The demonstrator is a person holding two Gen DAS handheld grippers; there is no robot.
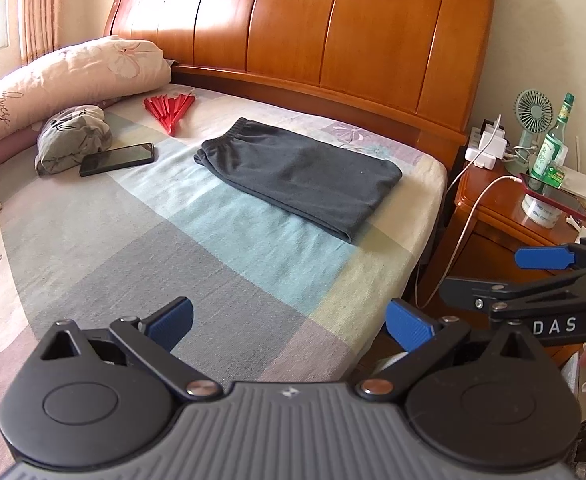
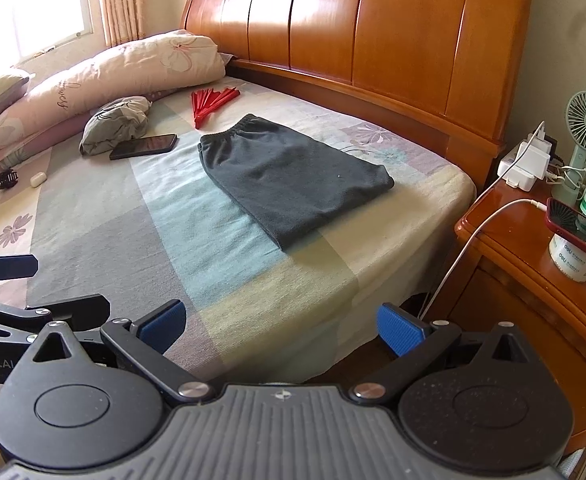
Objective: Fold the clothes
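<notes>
Dark grey shorts (image 1: 299,174) lie folded on the bed (image 1: 233,280), well ahead of my left fingers (image 1: 291,326), spread wide, empty. Right view: right fingers (image 2: 281,330) equally wide, empty; careless grabbing could undo the fold.
</notes>
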